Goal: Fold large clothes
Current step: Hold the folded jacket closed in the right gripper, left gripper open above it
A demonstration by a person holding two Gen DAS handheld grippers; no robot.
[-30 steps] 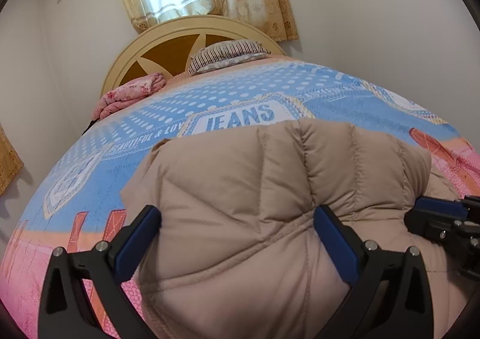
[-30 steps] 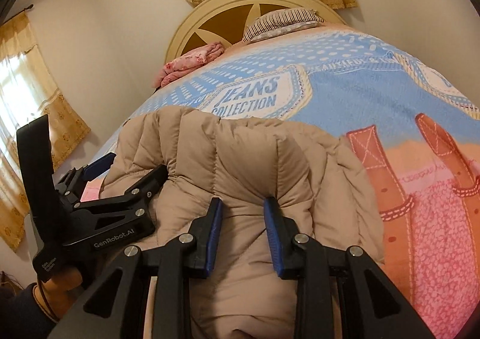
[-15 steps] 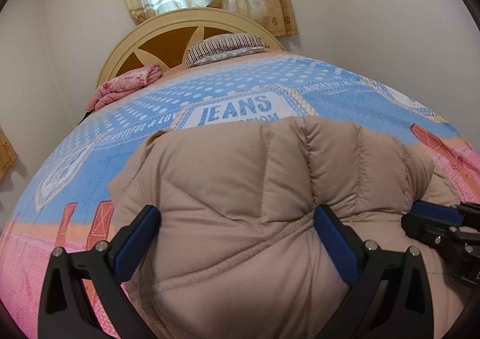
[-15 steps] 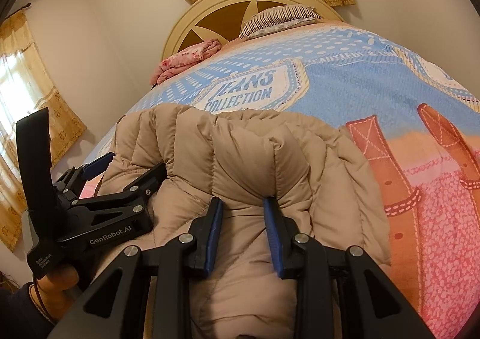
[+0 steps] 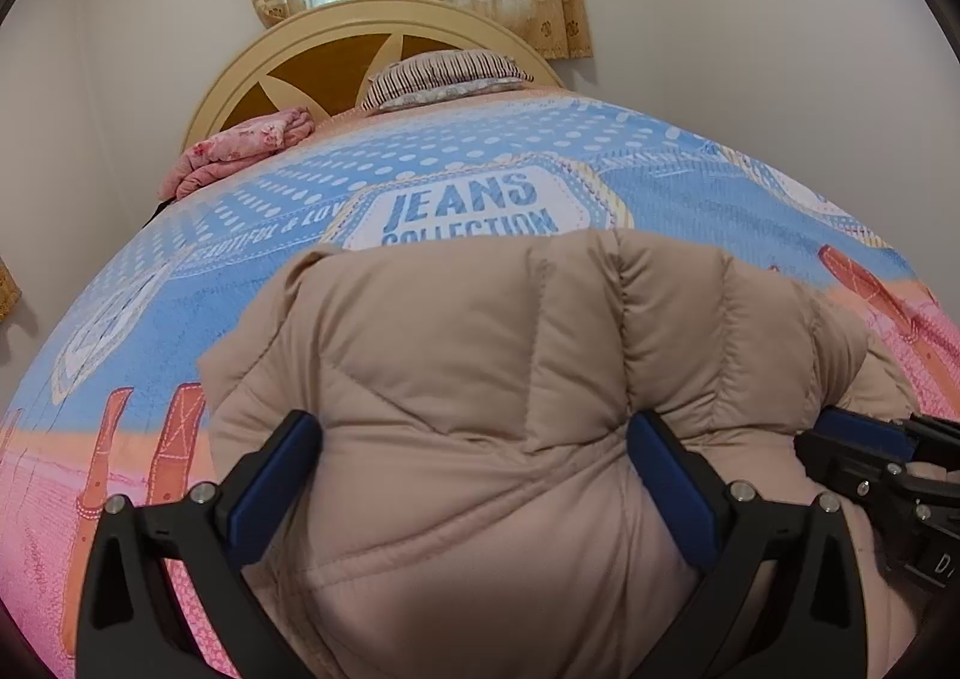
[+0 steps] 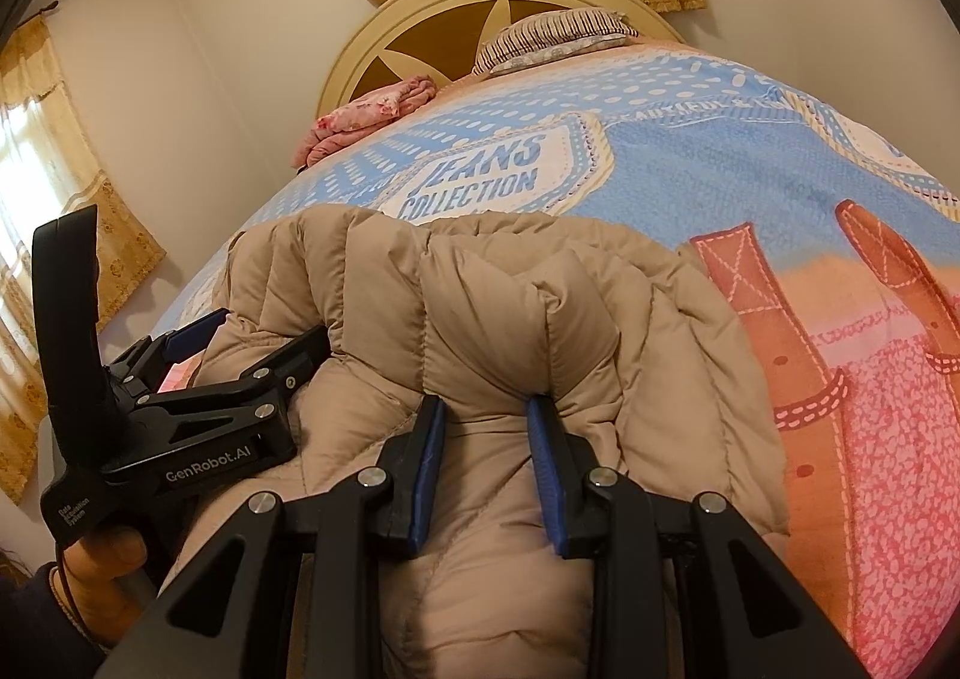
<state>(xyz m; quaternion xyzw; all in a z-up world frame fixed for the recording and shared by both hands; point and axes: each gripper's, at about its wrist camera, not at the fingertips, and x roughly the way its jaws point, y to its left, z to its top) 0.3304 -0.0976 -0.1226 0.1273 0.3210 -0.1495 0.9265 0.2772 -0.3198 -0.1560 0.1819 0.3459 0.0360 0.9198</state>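
A beige quilted puffer jacket (image 5: 480, 379) lies bunched at the near end of the bed; it also fills the right wrist view (image 6: 468, 307). My left gripper (image 5: 474, 451) has its jaws wide apart, straddling a thick part of the jacket. My right gripper (image 6: 487, 427) is shut on a raised fold of the jacket. The left gripper shows at the left of the right wrist view (image 6: 240, 343), beside the jacket. The right gripper shows at the right edge of the left wrist view (image 5: 864, 451).
The bed has a blue, pink and orange "JEANS COLLECTION" cover (image 5: 456, 199). A striped pillow (image 5: 444, 78) and a folded pink blanket (image 5: 240, 150) lie by the cream headboard (image 5: 336, 36). Curtained windows are behind the bed and at the left.
Both grippers have shifted slightly toward the head of the bed with the jacket. The grip states look the same.
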